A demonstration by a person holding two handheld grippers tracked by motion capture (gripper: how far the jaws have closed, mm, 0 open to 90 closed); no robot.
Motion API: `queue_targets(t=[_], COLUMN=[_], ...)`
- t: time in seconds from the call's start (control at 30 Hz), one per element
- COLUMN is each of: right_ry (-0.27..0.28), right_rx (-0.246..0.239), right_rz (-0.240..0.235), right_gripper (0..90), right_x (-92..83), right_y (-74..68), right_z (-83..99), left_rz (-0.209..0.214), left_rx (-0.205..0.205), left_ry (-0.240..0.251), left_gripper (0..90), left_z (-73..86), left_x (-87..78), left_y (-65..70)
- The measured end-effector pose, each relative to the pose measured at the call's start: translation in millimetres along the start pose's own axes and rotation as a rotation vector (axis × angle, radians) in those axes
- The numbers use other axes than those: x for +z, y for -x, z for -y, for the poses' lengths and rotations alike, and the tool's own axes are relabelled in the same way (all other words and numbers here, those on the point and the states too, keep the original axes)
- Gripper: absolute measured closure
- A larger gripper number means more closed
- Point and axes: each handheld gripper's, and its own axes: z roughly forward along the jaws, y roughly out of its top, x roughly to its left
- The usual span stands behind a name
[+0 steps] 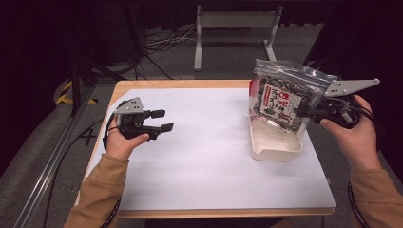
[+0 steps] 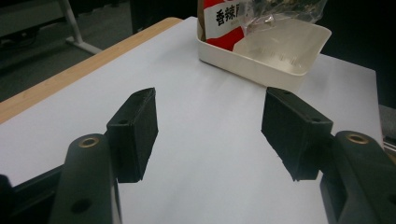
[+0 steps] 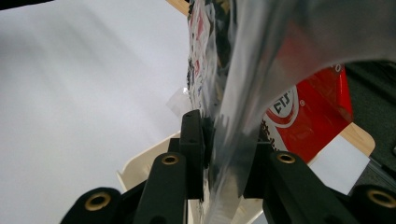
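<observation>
1. The right hand-held gripper (image 1: 310, 112) is clamped on the edge of the clear plastic snack bag with the red and white printed label (image 1: 281, 97); the bag hangs tilted above the shallow cream-coloured plastic tray (image 1: 275, 145), its lower end dipping into it; the pinch sits on thin, slick film, so the bag may slide out of the jaws under its own weight.
2. The bag is wider than the tray's short side seems to allow; if lowered at this tilt it could catch the rim and tip or shove the light tray across the white tabletop (image 1: 209, 156).
3. The left hand-held gripper (image 1: 161, 121) stands open and empty, well apart from the tray; nothing steadies the tray, so a nudge could push it toward the right edge.
4. In the right gripper view the film (image 3: 233, 140) looks crumpled between the pads; a harder squeeze could crush the contents.
</observation>
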Motion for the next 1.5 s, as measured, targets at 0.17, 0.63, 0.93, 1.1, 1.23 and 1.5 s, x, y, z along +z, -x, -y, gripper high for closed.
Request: queue_targets(t=[0.17,0.63,0.93,1.1,1.23,1.5], right_ry=[-0.041,-0.113,-0.136,-0.152,-0.174,-0.155], right_rx=[0.002,0.019,0.024,0.041,0.062,0.151], right_rz=[0.024,0.063,0.066,0.058,0.050,0.015], right_gripper=[75.3,75.3,75.3,75.3,75.1,74.9], right_x=[7.7,26.7,40.3,46.2,55.2,56.2], right_y=[-1.8,-5.9,-8.5,-8.5,-11.5,-2.4], right_z=[2.0,11.8,24.3,35.1,46.4,71.8], left_rz=[0.001,0.000,-0.002,-0.003,-0.001,-0.002], left_rx=[0.000,-0.003,-0.004,-0.007,-0.008,-0.003], left_ry=[-0.004,-0.001,-0.003,-0.003,-0.006,-0.008], left_gripper=[36.4,36.3,36.2,36.2,36.1,36.0], left_z=[0.0,0.9,1.1,1.3,0.8,1.3], left_x=[-0.8,-2.2,-2.3,-1.7,-1.4,-0.9], left_y=[-0.2,-0.2,-0.1,0.0,1.2,1.6])
